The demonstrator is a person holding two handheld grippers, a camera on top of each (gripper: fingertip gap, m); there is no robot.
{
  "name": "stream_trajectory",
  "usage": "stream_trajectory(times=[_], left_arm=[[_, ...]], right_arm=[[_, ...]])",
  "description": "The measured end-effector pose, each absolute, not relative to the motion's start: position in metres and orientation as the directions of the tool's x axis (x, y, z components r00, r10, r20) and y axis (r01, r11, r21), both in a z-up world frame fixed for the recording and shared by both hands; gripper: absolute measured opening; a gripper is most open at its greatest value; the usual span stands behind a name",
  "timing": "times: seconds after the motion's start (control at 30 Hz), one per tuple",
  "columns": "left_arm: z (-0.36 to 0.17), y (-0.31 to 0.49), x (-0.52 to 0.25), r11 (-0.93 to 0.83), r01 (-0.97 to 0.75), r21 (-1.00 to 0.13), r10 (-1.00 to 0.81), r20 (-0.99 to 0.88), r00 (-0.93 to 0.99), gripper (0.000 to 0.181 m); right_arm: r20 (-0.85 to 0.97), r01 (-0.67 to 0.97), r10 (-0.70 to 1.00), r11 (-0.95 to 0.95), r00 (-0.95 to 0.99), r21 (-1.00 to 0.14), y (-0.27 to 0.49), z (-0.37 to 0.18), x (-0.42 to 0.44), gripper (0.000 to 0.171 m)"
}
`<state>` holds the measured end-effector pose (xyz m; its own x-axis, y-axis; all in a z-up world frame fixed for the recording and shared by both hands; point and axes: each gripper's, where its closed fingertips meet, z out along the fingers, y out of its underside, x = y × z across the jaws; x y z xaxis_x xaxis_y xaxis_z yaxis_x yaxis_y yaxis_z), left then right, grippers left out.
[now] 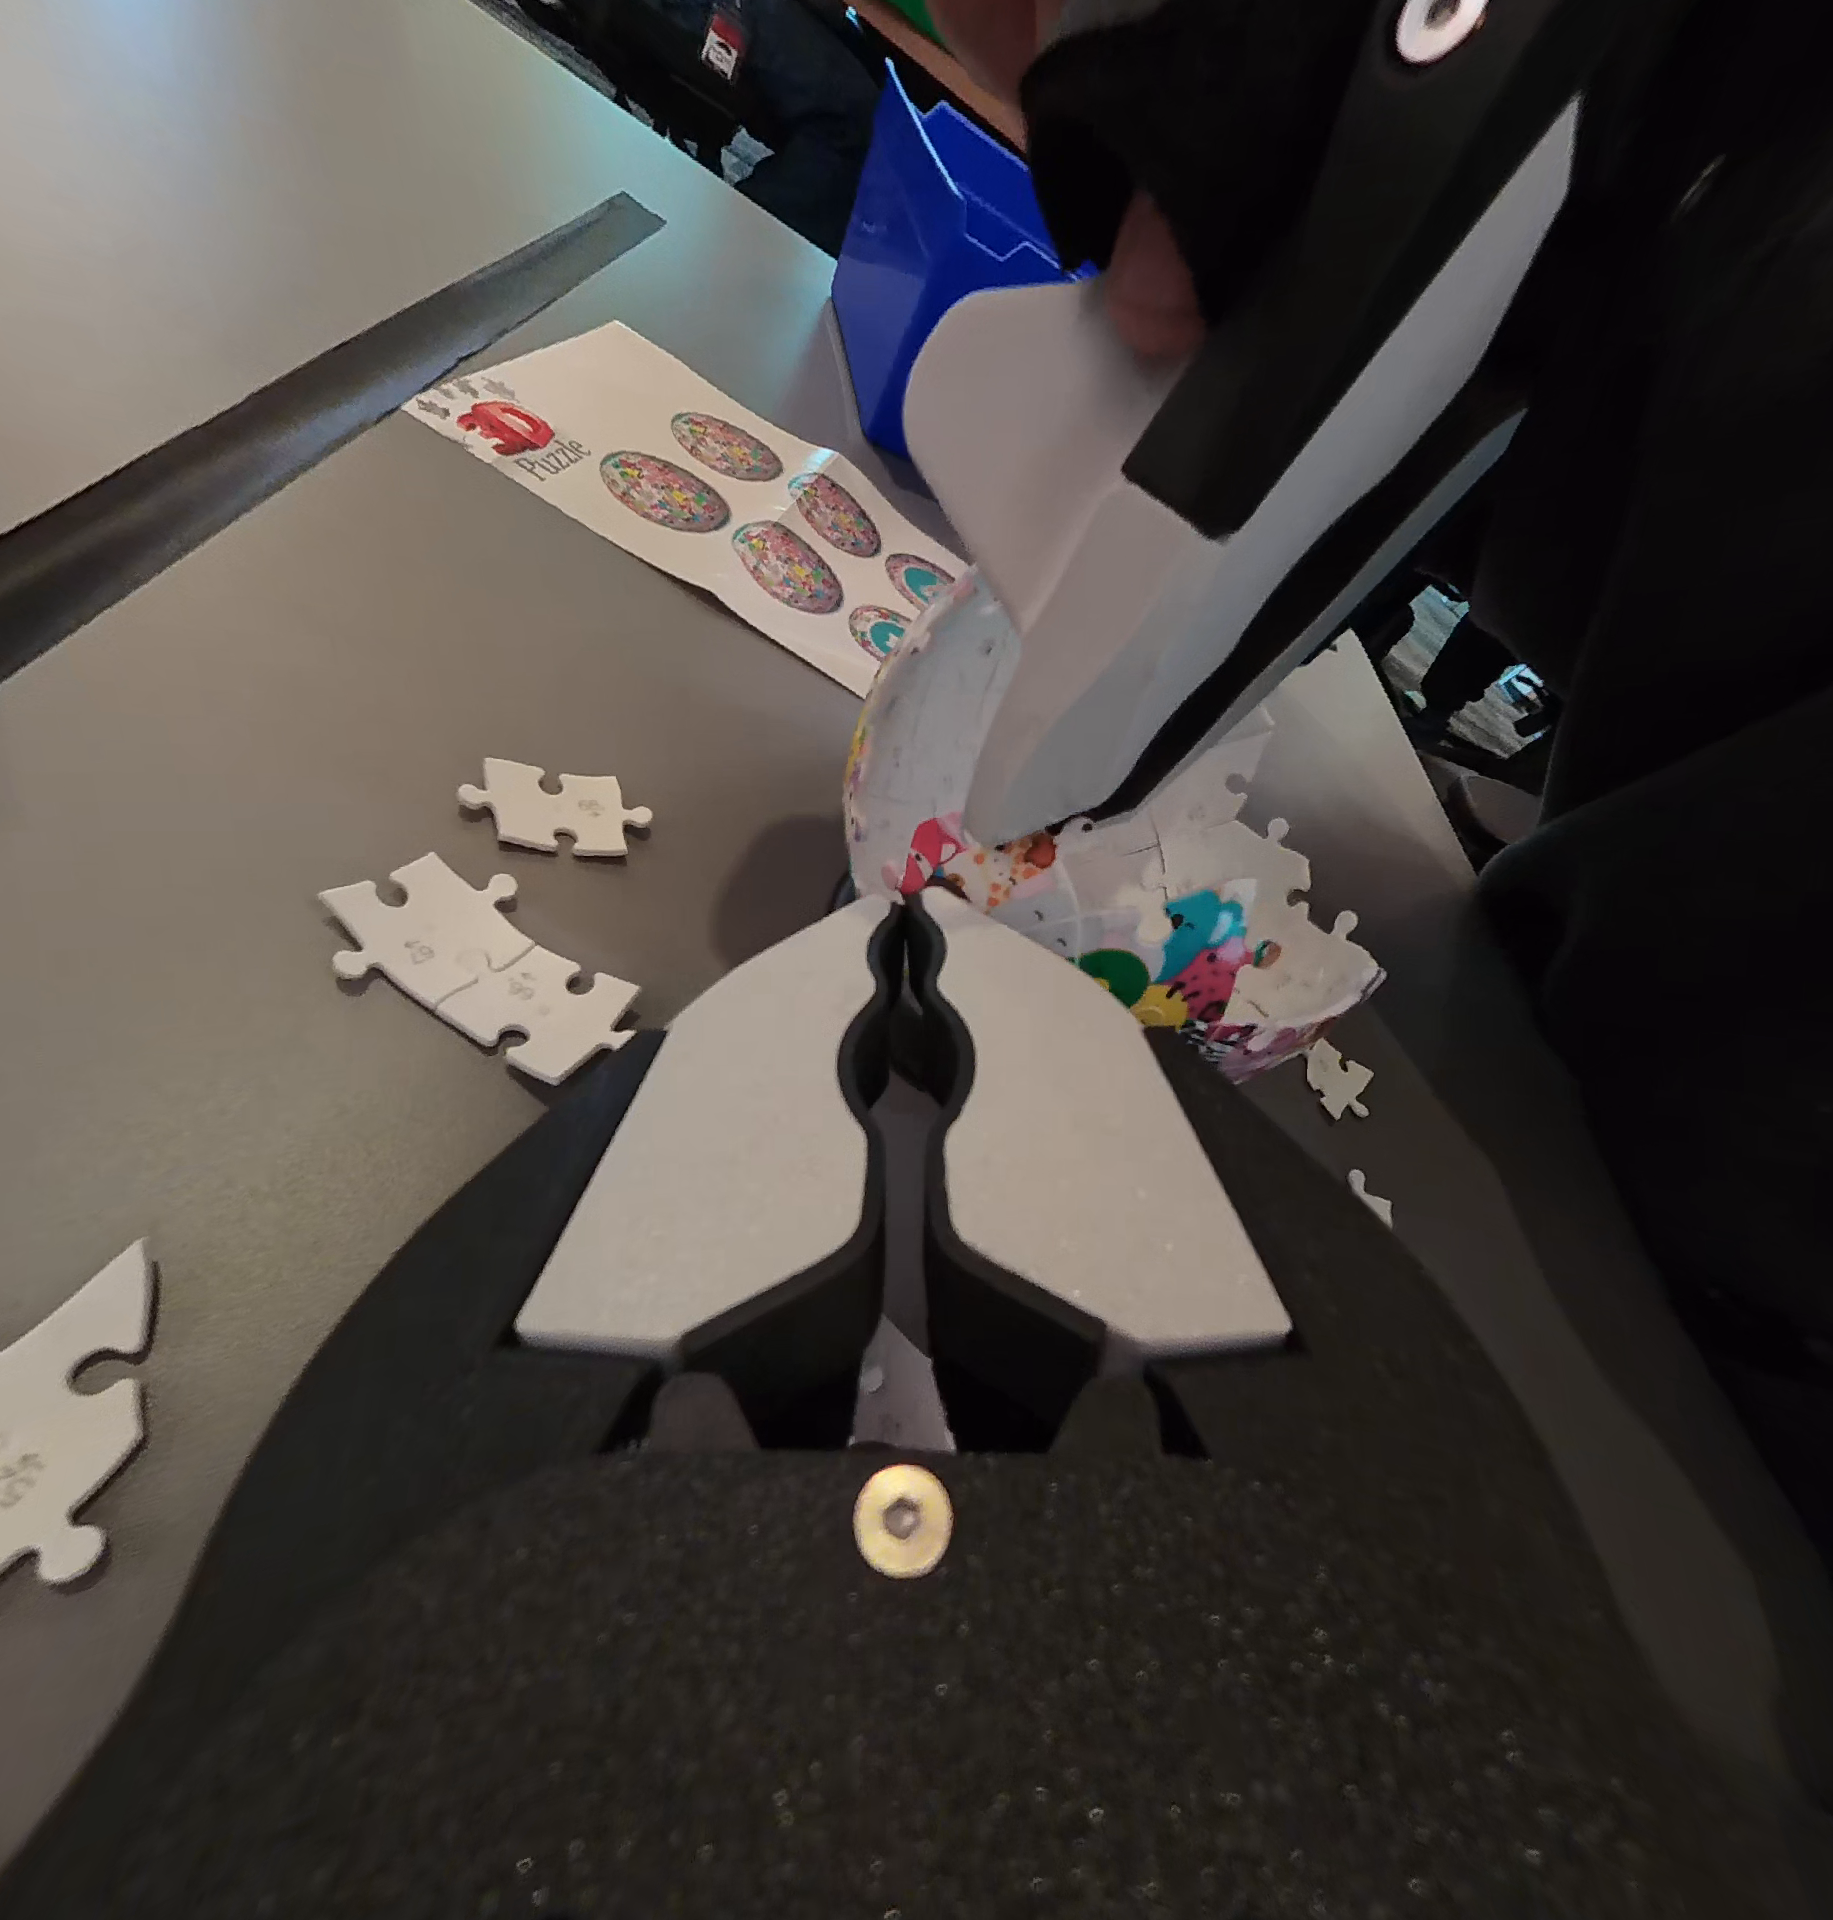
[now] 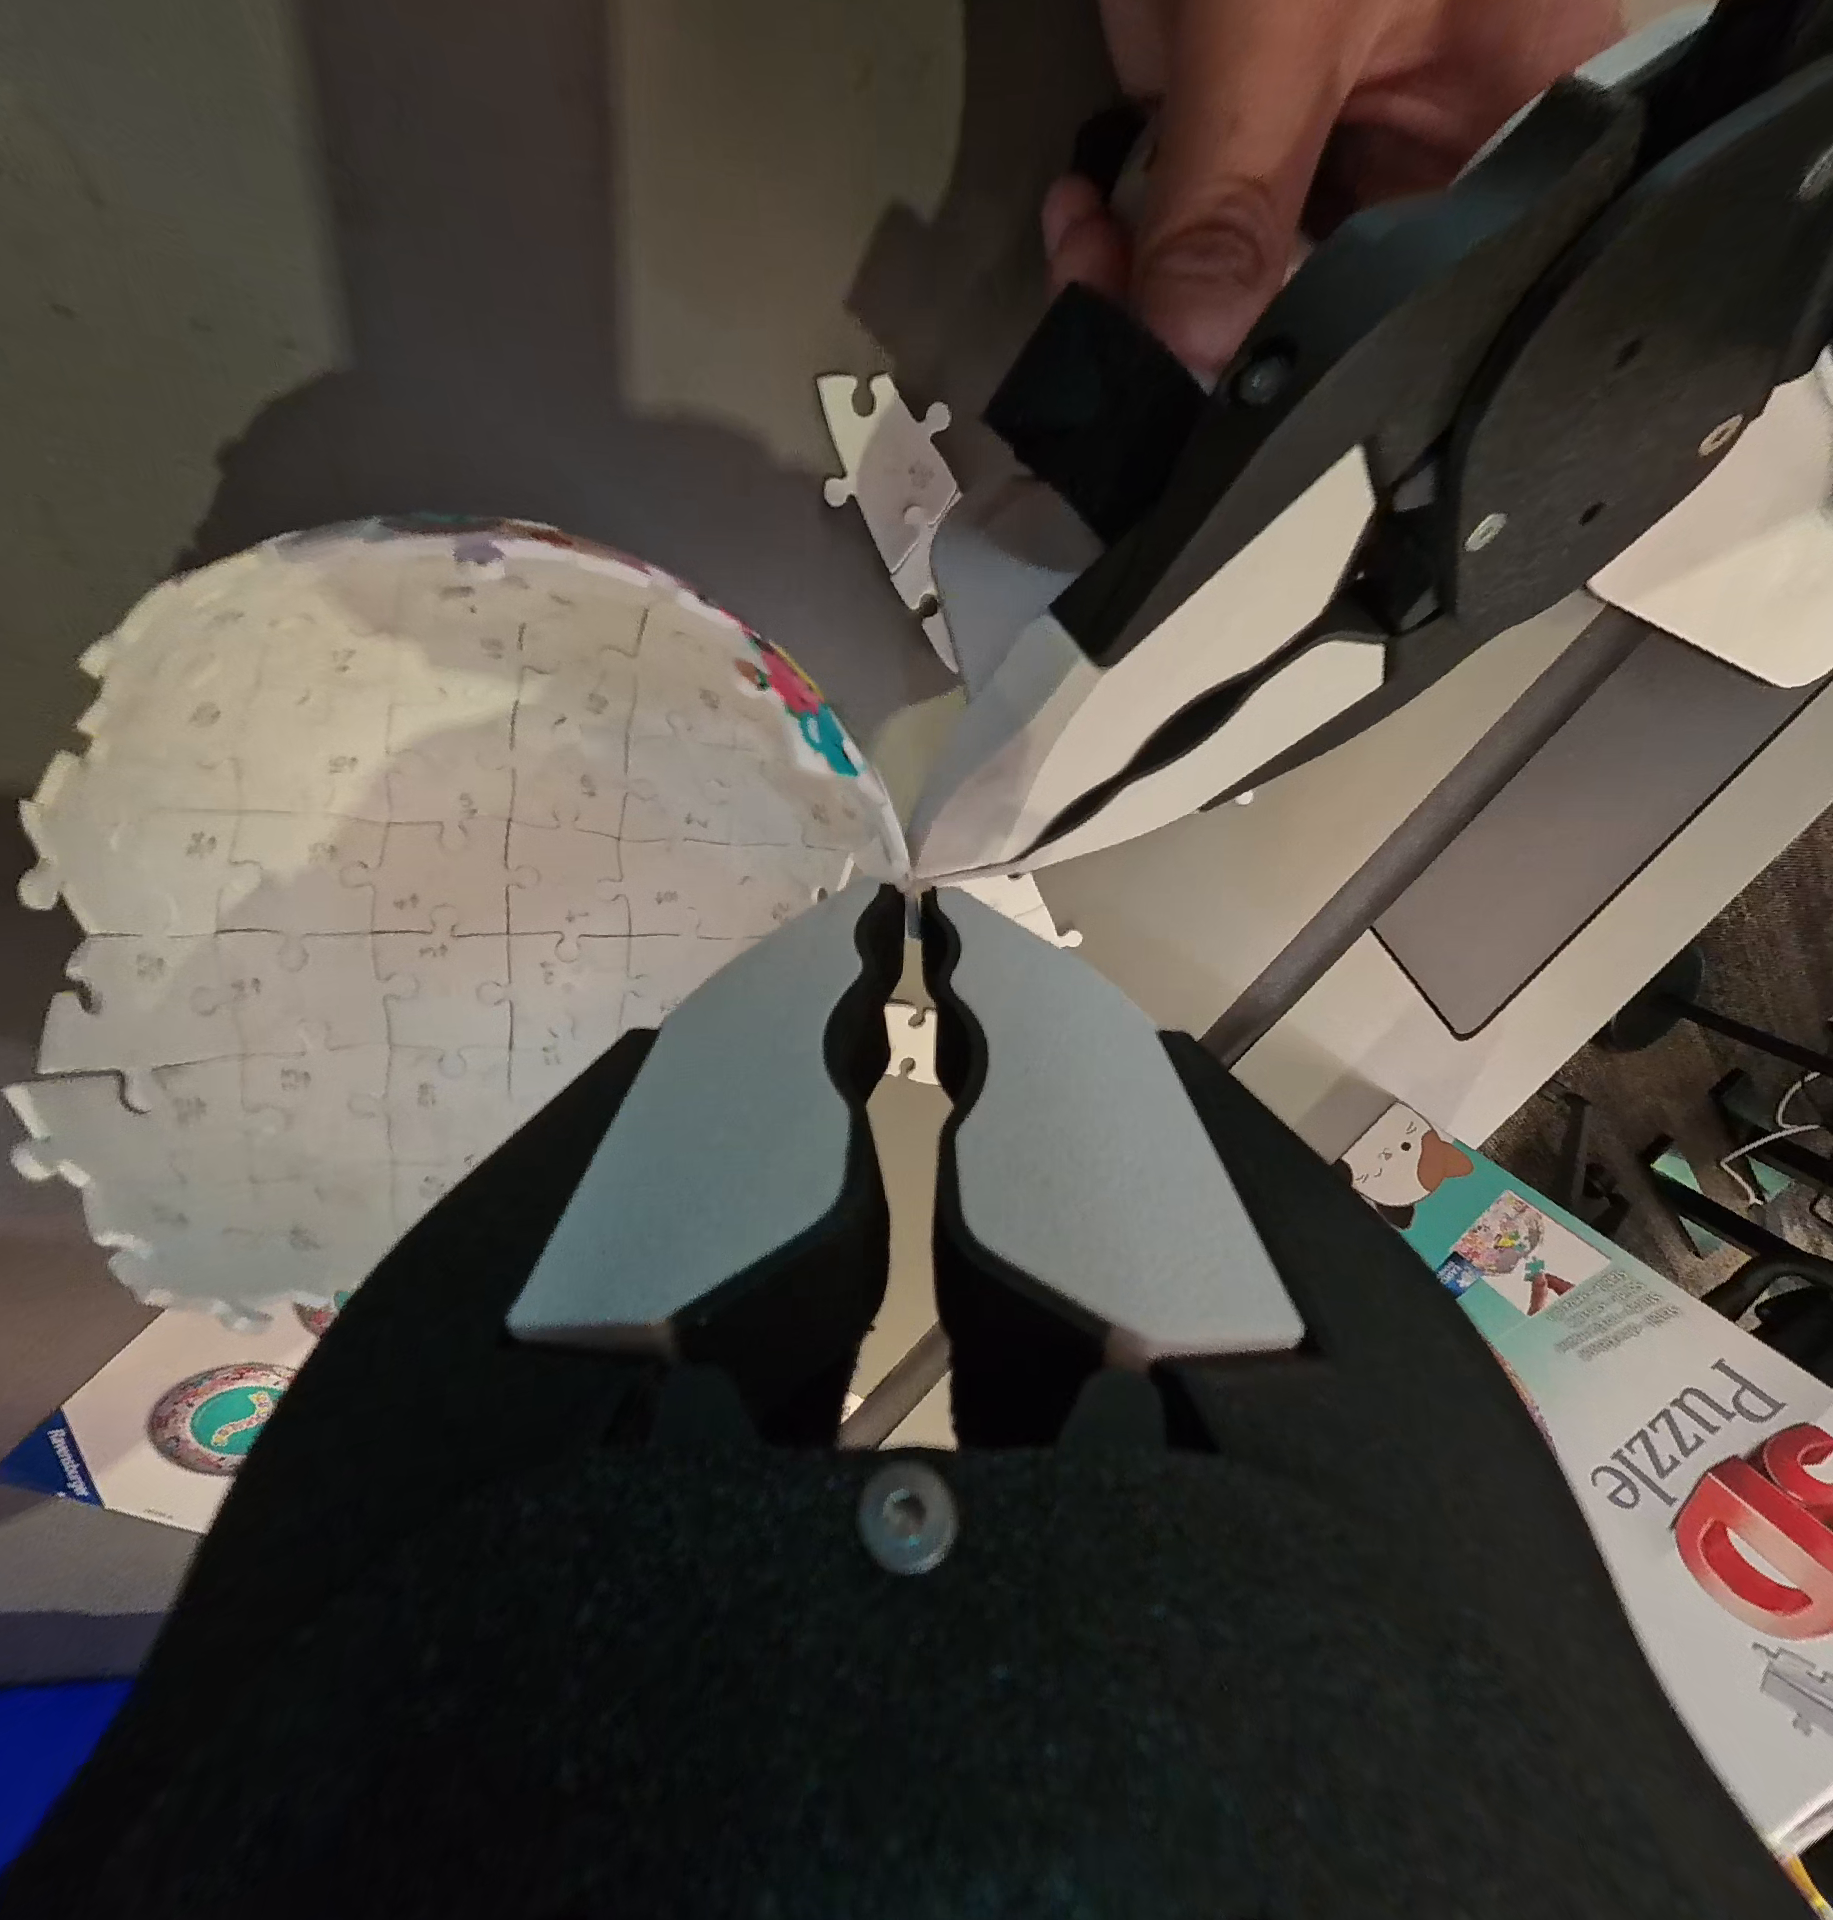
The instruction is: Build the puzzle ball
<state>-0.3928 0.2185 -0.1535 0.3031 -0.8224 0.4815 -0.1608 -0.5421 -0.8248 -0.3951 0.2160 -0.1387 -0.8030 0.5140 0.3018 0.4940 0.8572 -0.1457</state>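
The partly built puzzle ball (image 1: 1192,935) is an open shell, colourful outside and white inside, resting on the grey table (image 1: 268,727). In the right wrist view its white numbered inner side (image 2: 372,883) faces me. My left gripper (image 1: 904,914) is shut, its tips pinching the shell's rim. My right gripper (image 1: 1037,826) comes down from the upper right onto the same rim. In the right wrist view my right gripper (image 2: 907,899) is shut on the rim, and my left gripper (image 2: 927,868) meets it tip to tip.
Loose white pieces lie left of the ball: a joined pair (image 1: 553,805), another pair (image 1: 476,961), a larger group (image 1: 39,1434). An instruction sheet (image 1: 704,488) and a blue bin (image 1: 933,260) lie behind. The puzzle box (image 2: 1722,1507) lies at the right. More pieces (image 2: 896,488) lie beyond the ball.
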Motion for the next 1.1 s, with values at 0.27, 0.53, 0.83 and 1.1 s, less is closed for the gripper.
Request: stream_trajectory(times=[0.27, 0.53, 0.83, 1.1], left_arm=[[-0.1558, 0.2165, -0.391, -0.546, -0.175, -0.82, -0.822, 0.484, 0.3, 0.0], [-0.1552, 0.2168, -0.3913, -0.547, -0.17, -0.82, -0.821, 0.485, 0.3, 0.0], [-0.1556, 0.2166, -0.3907, -0.546, -0.171, -0.82, -0.822, 0.483, 0.302, 0.0], [-0.1557, 0.2167, -0.3907, -0.547, -0.172, -0.819, -0.821, 0.485, 0.301, 0.0]], right_arm=[[0.325, 0.493, 0.511, 0.858, -0.796, -0.142, 0.215, -0.1382, -0.3951, 0.003], [0.358, 0.479, 0.496, 0.866, -0.791, -0.142, 0.2155, -0.1387, -0.3962, 0.003], [0.372, 0.469, 0.481, 0.874, -0.794, -0.128, 0.2156, -0.1381, -0.3967, 0.004], [0.372, 0.473, 0.484, 0.872, -0.792, -0.128, 0.2153, -0.1383, -0.3962, 0.004]])
